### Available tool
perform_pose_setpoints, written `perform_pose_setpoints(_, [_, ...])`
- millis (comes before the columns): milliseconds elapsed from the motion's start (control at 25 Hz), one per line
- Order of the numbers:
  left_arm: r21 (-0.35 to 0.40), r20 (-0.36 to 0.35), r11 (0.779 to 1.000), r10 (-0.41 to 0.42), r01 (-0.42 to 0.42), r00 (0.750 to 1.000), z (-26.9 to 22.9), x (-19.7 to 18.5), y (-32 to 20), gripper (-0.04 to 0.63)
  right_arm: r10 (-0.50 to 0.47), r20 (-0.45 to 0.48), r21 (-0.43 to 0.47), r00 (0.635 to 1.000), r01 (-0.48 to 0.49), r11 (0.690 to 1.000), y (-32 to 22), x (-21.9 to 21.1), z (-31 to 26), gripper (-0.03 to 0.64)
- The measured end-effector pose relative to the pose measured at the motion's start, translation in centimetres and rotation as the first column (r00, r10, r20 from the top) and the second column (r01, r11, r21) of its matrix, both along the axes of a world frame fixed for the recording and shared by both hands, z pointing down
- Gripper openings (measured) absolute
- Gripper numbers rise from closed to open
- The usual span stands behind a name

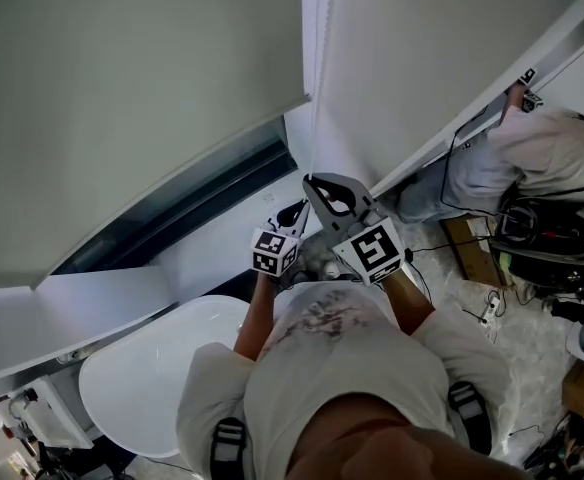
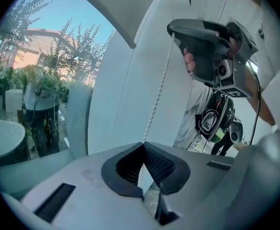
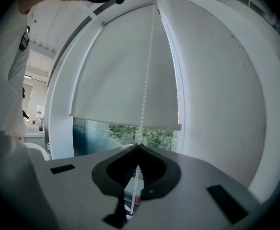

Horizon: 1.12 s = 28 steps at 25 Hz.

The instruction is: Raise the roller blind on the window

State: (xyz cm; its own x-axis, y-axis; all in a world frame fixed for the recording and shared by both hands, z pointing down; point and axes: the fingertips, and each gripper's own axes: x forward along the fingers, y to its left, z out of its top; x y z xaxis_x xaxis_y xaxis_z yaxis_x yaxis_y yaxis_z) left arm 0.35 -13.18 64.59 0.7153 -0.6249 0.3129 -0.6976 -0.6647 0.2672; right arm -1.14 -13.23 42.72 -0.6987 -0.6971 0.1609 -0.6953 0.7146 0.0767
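Roller blind (image 3: 121, 75) partly lowered, bead chain (image 2: 159, 87) pinched in closed jaws of left gripper (image 2: 143, 145) and right gripper (image 3: 138, 146)

Pale floor (image 1: 532, 353) down at the right, and it's cluttered: black cables (image 1: 442, 251) trail across it, a white power strip (image 1: 491, 308) lies among them, a wooden board (image 1: 469, 240) near the wall, a person (image 1: 532, 153) crouching beside it.

tool (image 1: 300, 208) (image 1: 310, 181): 2 | roller blind (image 3: 125, 71): 1 | bead chain (image 3: 145, 80): 1 | person (image 1: 342, 388) (image 1: 542, 153): 2
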Motion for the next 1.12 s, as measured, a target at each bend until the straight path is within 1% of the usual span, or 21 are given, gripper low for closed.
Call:
perform_pose_setpoints(200, [-0.015,0.002,1.0,-0.007,0.007,1.0,0.8,-0.3,0.3,0.008,-0.006,0.003,-0.012,1.0,0.006,1.0,0.3,-0.2,0.8,0.061])
perform_pose_setpoints(360, [0.001,0.026,1.0,-0.003,0.003,1.0,0.2,-0.6,0.9,0.009,-0.023,-0.008,-0.003,1.0,0.023,1.0,0.4,-0.3,0.7,0.061])
perform_pose_setpoints(480, [0.023,0.005,1.0,-0.011,0.011,1.0,-1.6,-1.4,1.4,0.009,-0.032,-0.009,-0.001,0.999,0.032,0.999,0.2,-0.5,0.7,0.061])
perform_pose_setpoints(600, [0.063,-0.014,0.998,-0.02,0.021,1.0,-4.8,-1.9,1.2,0.009,-0.039,-0.002,-0.001,0.999,0.039,0.999,0.0,-0.3,0.6,0.061])
perform_pose_setpoints(720, [0.124,-0.023,0.992,-0.024,0.027,0.999,-8.8,-2.0,0.8,0.012,-0.042,0.001,0.0,0.999,0.042,0.999,-0.3,0.1,0.6,0.061])
perform_pose_setpoints(840, [0.191,-0.052,0.981,-0.019,0.028,0.998,-13.7,-2.1,0.4,0.055,-0.04,0.003,0.001,0.999,0.04,0.999,-0.5,0.6,0.4,0.061])
perform_pose_setpoints(1000, [0.286,-0.097,0.958,0.01,0.018,0.995,-20.2,-2.9,1.1,0.06,-0.04,0.001,0.005,0.999,0.04,0.999,0.3,0.1,0.2,0.061])
perform_pose_setpoints(1120, [0.351,-0.097,0.936,0.039,-0.002,0.995,-24.0,-3.3,1.6,0.062,-0.038,-0.003,0.009,0.999,0.038,0.999,0.8,-0.4,0.0,0.061])
